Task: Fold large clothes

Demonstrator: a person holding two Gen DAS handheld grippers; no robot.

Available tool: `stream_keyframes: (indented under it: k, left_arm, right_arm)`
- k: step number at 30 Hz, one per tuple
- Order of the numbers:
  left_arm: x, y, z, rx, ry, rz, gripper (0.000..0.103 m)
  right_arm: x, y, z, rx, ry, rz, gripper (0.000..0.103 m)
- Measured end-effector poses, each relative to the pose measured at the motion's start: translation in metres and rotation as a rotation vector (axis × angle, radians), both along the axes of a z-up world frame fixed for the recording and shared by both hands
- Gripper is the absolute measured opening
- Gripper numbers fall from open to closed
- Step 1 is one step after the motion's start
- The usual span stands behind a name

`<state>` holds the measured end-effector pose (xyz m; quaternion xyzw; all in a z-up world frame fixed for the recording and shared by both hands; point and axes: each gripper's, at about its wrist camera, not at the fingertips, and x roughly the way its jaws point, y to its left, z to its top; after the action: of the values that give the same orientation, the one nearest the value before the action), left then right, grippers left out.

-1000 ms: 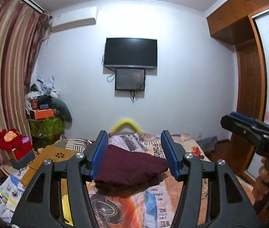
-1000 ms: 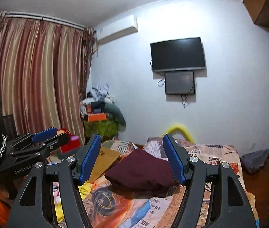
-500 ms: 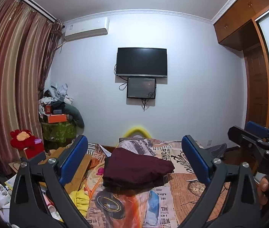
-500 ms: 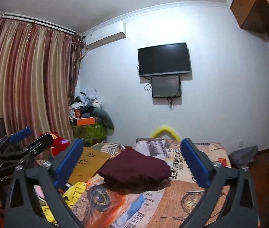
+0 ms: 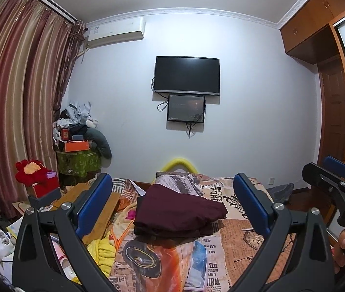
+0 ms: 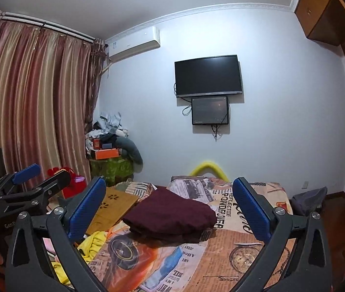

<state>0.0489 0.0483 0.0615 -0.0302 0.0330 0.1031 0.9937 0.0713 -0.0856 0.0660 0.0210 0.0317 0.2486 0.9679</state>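
Note:
A dark maroon garment (image 5: 179,211) lies folded into a compact stack on the bed's printed newspaper-pattern sheet (image 5: 231,248); it also shows in the right wrist view (image 6: 170,215). My left gripper (image 5: 172,204) is open and empty, held back from and above the garment. My right gripper (image 6: 168,205) is open and empty too, likewise clear of the garment. Each gripper shows at the edge of the other's view: the right one (image 5: 330,175), the left one (image 6: 33,180).
A wooden lap board (image 6: 114,206) and a yellow cloth (image 6: 92,242) lie left of the garment. A red plush toy (image 5: 32,170), a piled green cabinet (image 5: 78,163), curtains (image 5: 14,97) stand left. A TV (image 5: 187,75) hangs ahead; a wardrobe (image 5: 330,97) stands right.
Both grippers have opened wide and pulled back and up from the folded garment, which stays on the bed.

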Motion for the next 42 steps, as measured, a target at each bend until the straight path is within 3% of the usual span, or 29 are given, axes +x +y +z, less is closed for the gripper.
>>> stream_keyframes:
  k: [42]
  left_arm:
    - [0.007, 0.006, -0.011, -0.011, 0.017, 0.009, 0.1]
  right_arm:
    - [-0.001, -0.002, 0.004, 0.001, 0.03, 0.012, 0.103]
